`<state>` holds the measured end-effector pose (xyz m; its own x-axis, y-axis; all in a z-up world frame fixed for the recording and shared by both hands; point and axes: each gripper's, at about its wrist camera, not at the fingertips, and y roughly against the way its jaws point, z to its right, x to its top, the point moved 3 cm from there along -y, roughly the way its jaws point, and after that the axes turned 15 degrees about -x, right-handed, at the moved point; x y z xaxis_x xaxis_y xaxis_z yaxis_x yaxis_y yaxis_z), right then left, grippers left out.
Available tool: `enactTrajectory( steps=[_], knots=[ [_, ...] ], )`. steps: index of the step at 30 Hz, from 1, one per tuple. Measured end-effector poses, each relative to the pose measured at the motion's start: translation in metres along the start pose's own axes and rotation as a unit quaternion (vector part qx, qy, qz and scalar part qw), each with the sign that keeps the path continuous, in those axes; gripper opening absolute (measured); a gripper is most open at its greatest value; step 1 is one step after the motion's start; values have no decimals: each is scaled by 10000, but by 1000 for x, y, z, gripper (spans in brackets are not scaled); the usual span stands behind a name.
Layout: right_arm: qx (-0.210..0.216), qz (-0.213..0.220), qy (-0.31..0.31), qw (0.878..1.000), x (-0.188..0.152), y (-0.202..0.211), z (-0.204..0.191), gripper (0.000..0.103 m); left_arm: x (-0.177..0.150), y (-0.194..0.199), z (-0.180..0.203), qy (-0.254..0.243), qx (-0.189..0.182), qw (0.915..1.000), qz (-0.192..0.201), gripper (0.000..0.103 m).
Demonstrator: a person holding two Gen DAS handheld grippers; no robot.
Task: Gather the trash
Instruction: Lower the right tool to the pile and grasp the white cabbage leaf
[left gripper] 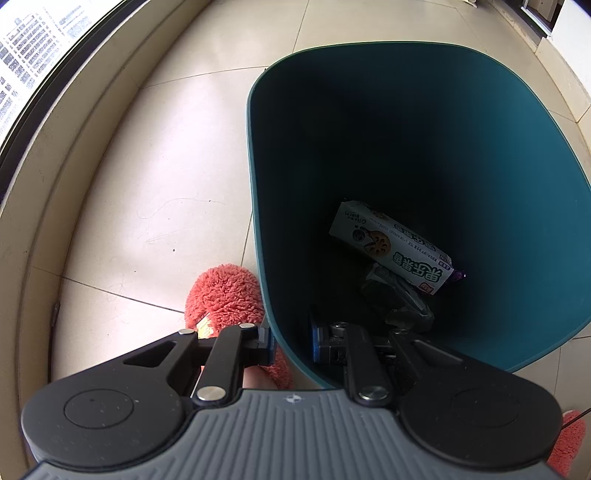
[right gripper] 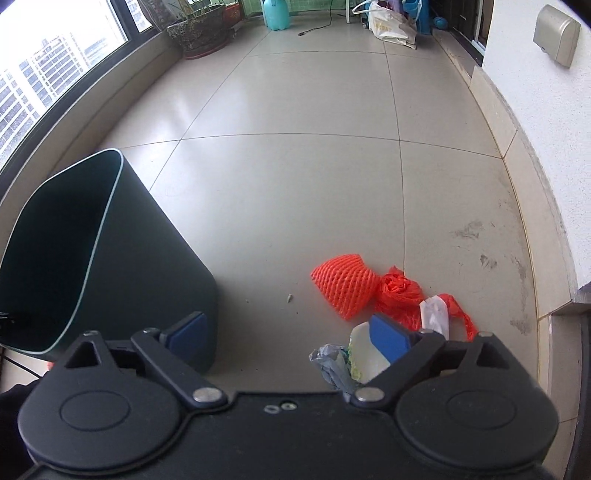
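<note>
My left gripper (left gripper: 291, 341) is shut on the near rim of the teal trash bin (left gripper: 255, 184), one pad outside the wall and one inside. At the bottom of the bin lie a white biscuit wrapper (left gripper: 391, 245) and a dark crumpled wrapper (left gripper: 399, 299). My right gripper (right gripper: 288, 332) hangs open above the tiled floor with nothing between its pads, the bin (right gripper: 147, 240) to its left. Near its right finger sits a trash pile: an orange foam net (right gripper: 343, 284), a red plastic bag (right gripper: 400, 295), a white wrapper (right gripper: 434, 314), a grey crumpled wrapper (right gripper: 332, 363).
A person's pink fuzzy slipper (left gripper: 225, 295) stands beside the bin. A window ledge (right gripper: 92, 122) curves along the left and a white wall (right gripper: 554, 147) along the right. Far back stand plant pots (right gripper: 199, 33), a teal bottle (right gripper: 277, 14) and bags (right gripper: 391, 22).
</note>
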<state>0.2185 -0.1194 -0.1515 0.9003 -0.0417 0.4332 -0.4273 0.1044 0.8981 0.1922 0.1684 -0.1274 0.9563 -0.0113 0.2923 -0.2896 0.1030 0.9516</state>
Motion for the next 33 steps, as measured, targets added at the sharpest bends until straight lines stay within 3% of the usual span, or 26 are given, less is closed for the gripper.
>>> enactTrajectory(
  steps=[6, 10, 15, 20, 24, 29, 33],
  knots=[
    [-187, -655, -437, 9967, -26, -62, 20, 90, -1, -1, 1, -25, -1, 10000, -3, 16],
    [-218, -811, -635, 9944, -32, -86, 29, 80, -1, -1, 1, -29, -30, 10000, -12, 16],
    [-310, -1049, -316, 9935, -36, -113, 22, 71, -1, -4, 0, -16, -108, 9999, -78, 16],
    [-536, -1217, 13, 9911, -42, -137, 18, 52, -2, -7, 1, -71, -85, 9999, -114, 16],
    [-718, -1239, 282, 9893, -47, -152, 13, 43, -2, -8, 1, -69, -108, 9998, -120, 16],
    [-776, -1223, 268, 9891, -47, -159, 16, 17, -2, -9, 0, -61, -117, 9998, -144, 16],
    [-816, -1088, 280, 9903, -43, -150, 20, 5, -2, -12, 0, -60, -99, 9998, -163, 16]
  ],
)
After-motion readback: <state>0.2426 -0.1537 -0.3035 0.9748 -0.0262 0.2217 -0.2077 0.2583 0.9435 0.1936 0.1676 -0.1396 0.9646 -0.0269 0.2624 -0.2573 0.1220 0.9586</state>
